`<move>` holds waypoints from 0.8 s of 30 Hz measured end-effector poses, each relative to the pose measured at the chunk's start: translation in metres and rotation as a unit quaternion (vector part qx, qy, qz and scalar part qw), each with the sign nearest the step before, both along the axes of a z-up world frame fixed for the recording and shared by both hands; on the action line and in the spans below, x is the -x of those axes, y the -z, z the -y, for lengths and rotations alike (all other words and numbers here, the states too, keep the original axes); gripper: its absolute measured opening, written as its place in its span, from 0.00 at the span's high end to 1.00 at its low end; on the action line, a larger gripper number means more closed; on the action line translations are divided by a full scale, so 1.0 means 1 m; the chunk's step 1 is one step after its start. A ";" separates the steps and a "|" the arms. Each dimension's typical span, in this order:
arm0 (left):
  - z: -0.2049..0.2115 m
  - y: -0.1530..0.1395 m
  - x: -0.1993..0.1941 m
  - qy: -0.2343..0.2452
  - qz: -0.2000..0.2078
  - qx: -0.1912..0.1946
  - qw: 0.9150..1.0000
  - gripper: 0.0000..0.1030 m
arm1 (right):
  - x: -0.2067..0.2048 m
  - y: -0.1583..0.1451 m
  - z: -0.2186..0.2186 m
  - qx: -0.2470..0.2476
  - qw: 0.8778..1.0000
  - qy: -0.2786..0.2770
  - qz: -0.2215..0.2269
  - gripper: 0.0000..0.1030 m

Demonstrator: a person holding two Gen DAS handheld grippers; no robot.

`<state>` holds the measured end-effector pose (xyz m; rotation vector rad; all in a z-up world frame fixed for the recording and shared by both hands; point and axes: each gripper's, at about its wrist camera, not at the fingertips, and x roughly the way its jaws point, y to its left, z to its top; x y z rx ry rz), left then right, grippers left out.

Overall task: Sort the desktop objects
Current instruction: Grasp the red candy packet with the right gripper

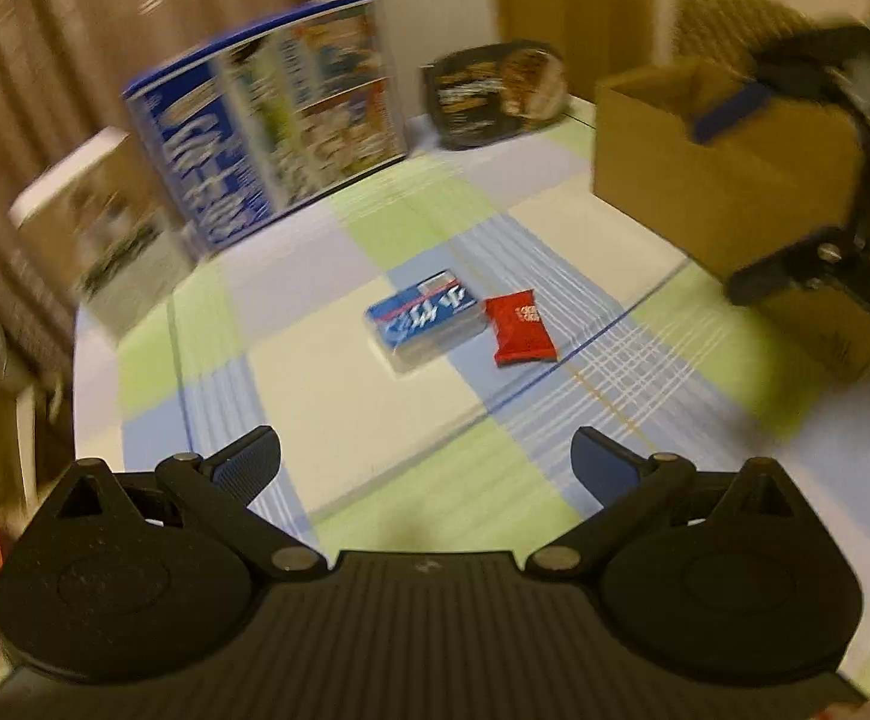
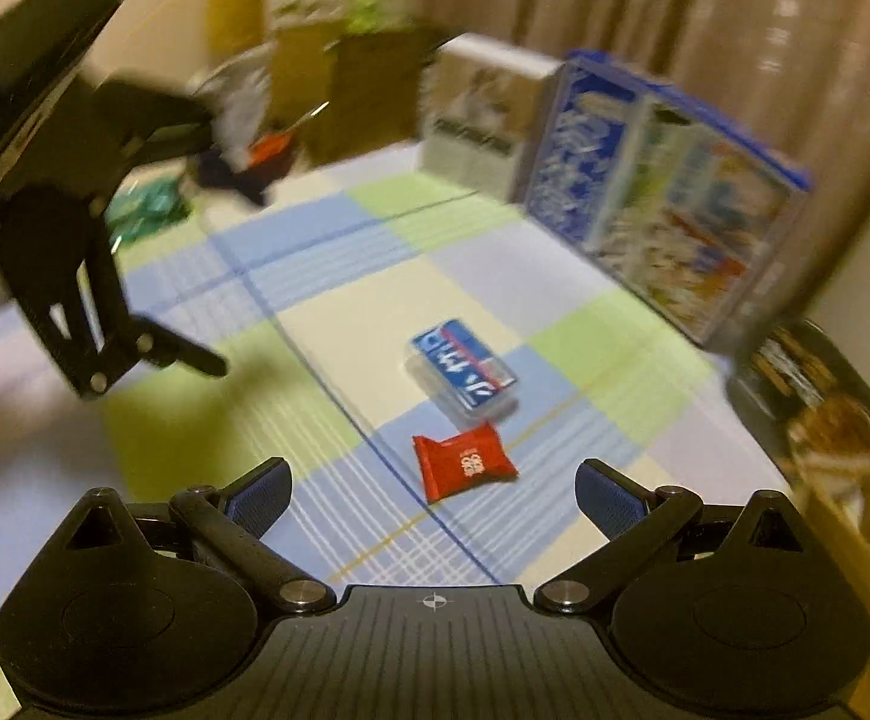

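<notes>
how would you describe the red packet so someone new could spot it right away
Start from the checked tablecloth and go to its middle, where two small items lie side by side. The red packet is the soft, pillow-shaped one with white print, right beside the flat blue card box.

One red packet [image 1: 521, 329], one blue pack [image 1: 426, 317], one cardboard box [image 1: 729, 192].

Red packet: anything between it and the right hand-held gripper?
Nothing visible. The red packet lies on bare tablecloth just ahead of the open right hand-held gripper; the blue card box sits beyond it.
</notes>
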<state>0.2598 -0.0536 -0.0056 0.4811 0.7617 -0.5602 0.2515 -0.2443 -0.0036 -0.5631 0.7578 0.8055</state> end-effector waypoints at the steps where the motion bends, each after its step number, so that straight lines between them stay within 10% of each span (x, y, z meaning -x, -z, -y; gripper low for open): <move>1: 0.005 0.003 -0.006 0.023 0.007 -0.014 1.000 0.02 | -0.008 0.005 -0.003 0.011 1.000 -0.013 -0.007 0.04; 9: 0.034 0.039 -0.055 0.155 0.005 -0.094 0.984 0.09 | -0.062 0.049 -0.024 0.075 0.990 -0.093 -0.071 0.05; 24: 0.067 0.085 -0.137 0.243 -0.007 -0.146 0.959 0.10 | -0.114 0.101 -0.042 0.092 0.978 -0.123 -0.139 0.17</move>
